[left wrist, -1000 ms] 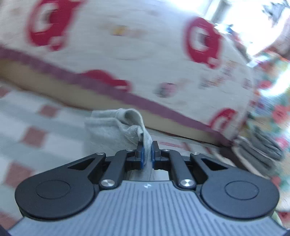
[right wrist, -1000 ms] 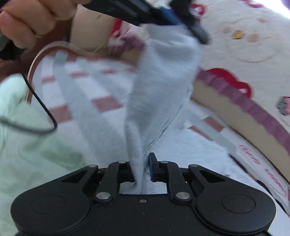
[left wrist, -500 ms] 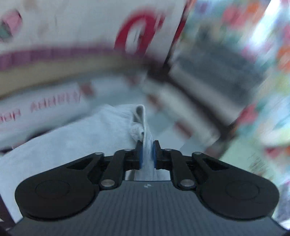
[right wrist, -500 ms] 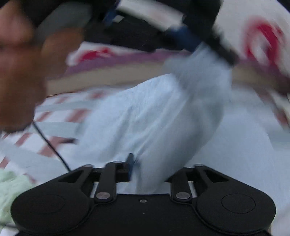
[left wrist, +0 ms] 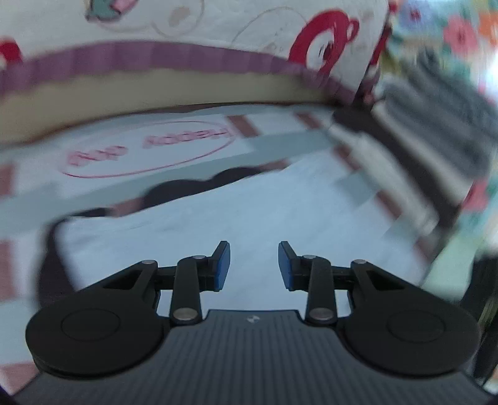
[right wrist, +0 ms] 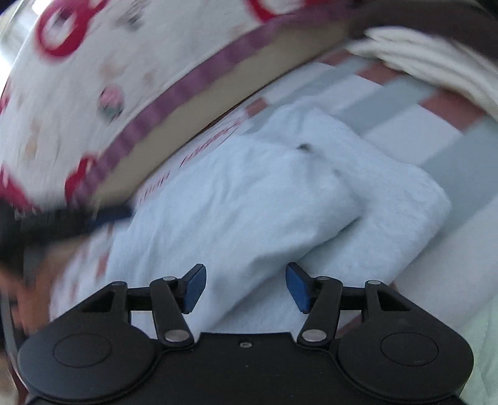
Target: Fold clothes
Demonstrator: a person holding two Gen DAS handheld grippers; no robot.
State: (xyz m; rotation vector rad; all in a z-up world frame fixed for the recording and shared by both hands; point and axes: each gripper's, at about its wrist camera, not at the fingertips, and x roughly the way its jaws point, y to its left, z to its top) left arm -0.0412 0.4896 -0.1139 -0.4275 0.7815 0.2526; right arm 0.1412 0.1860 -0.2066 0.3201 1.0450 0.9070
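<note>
Checked bedsheet (right wrist: pixel 404 102) bears a folded pale blue garment (right wrist: pixel 249 187). Left gripper (left wrist: pixel 254 264) and right gripper (right wrist: pixel 246 288): jaws spread wide above it, holding nothing.

pale blue garment (right wrist: pixel 280 193); checked grey-and-red sheet (right wrist: pixel 435 102); white cushion (left wrist: pixel 218 28), red motifs, purple band

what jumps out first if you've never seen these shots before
The pale blue garment fills the middle of the right wrist view, lying folded over itself on the checked bedsheet. Both hand-held grippers stand open and hold nothing: the right hand-held gripper and the left hand-held gripper each point at that cloth. Behind, a white cushion with red prints and a purple band runs across the top of the left wrist view.
</note>
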